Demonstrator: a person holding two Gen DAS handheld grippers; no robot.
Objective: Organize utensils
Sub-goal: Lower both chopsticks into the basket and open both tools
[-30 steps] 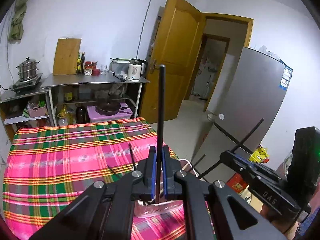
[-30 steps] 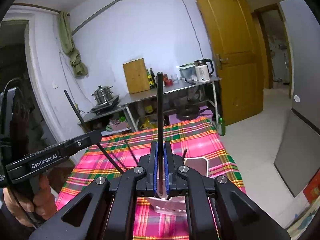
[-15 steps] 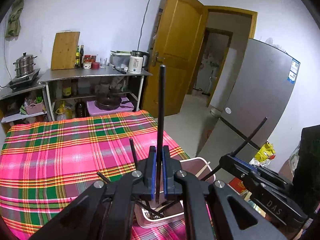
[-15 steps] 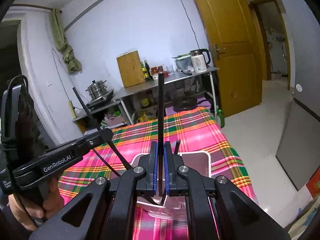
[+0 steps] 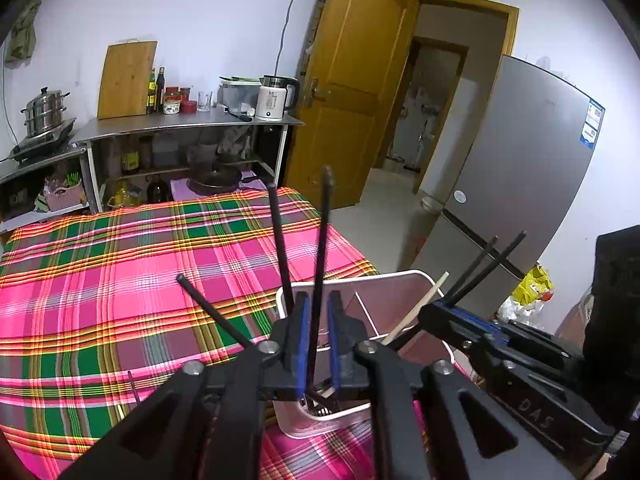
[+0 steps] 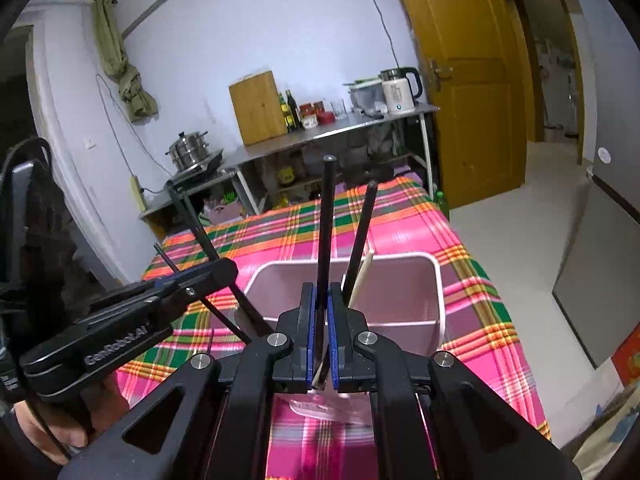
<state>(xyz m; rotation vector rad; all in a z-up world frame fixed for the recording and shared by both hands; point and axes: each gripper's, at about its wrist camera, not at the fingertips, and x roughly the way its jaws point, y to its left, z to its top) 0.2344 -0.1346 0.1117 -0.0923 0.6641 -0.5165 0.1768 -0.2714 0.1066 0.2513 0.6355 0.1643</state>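
A pink utensil holder [image 5: 400, 276] with a white rim stands on the plaid table, right under both grippers. In the left wrist view my left gripper [image 5: 318, 304] has its jaws opening. A black chopstick [image 5: 322, 240] leans loose between the pads, its lower end down in the holder. My right gripper [image 6: 319, 296] is shut on another black chopstick [image 6: 326, 220] over the holder [image 6: 438, 280]. More black chopsticks [image 5: 278, 240] and a wooden one [image 5: 420, 308] stand in the holder.
The pink and green plaid cloth [image 5: 120, 280] covers the table. Behind it is a metal shelf [image 5: 180, 126] with a kettle, bottles, a cutting board and a steamer pot. An open wooden door [image 5: 352, 100] and a grey fridge [image 5: 520, 180] are to the right.
Both grippers have come down over the holder, which now fills more of each view. The left jaws have parted, and their chopstick now leans instead of standing straight.
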